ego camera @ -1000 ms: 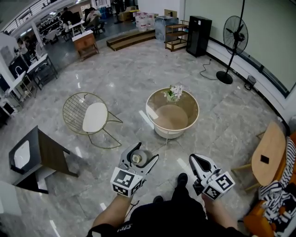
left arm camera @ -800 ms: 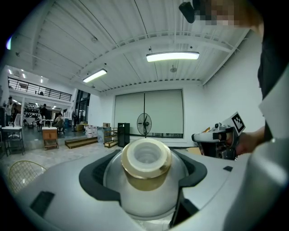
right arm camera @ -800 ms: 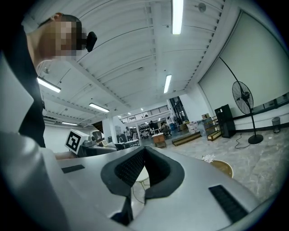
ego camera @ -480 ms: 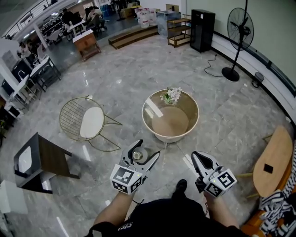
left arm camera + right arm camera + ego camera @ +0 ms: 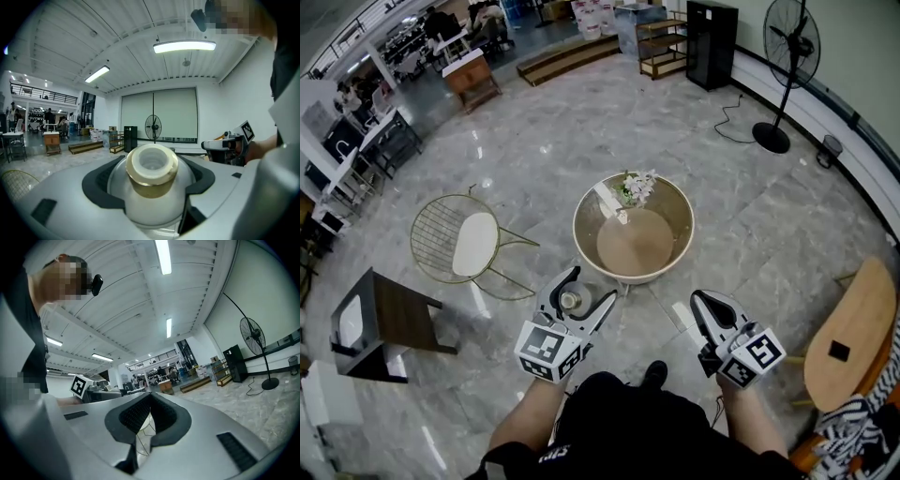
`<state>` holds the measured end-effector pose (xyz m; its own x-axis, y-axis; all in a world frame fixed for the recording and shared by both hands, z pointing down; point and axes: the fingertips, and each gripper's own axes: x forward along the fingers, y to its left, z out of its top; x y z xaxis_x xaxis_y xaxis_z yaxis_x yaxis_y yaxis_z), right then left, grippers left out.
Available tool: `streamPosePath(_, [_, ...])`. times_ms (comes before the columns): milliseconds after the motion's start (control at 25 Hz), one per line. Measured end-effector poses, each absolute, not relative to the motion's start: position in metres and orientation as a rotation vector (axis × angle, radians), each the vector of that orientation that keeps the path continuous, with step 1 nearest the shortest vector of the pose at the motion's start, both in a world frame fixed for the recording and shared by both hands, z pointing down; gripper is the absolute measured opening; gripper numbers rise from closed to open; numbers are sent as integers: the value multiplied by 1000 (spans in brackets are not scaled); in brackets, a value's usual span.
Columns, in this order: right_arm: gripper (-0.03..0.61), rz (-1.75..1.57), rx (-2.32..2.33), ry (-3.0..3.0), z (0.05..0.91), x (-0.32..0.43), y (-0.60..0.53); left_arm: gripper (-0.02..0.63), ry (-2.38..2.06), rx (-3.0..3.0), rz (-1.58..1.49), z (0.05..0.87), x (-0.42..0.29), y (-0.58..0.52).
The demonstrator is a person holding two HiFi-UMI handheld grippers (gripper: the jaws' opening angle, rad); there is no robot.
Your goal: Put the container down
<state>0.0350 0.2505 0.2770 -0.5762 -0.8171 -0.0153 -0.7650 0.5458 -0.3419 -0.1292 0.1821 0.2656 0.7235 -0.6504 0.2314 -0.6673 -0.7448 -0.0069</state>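
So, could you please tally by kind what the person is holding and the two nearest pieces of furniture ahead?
Grippers: 2, the left gripper and the right gripper
Containers: 1, the container clamped in the left jaws
Tables: 1, the round table
Chairs: 1, the wire chair
Total: 5

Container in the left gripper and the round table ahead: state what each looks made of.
Container: smooth, glossy white body with a metallic-looking gold neck band; glazed ceramic or plastic, can't tell which. Round table: clear top mirrors a bright streak and shows the tan base through it, so probably glass, in a cream rim.
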Motion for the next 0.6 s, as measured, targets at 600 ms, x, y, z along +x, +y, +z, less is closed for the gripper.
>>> streamPosePath(600, [15,-486,-1397,2629,296,86,159,337,-1081,2812,354,300,-87,88])
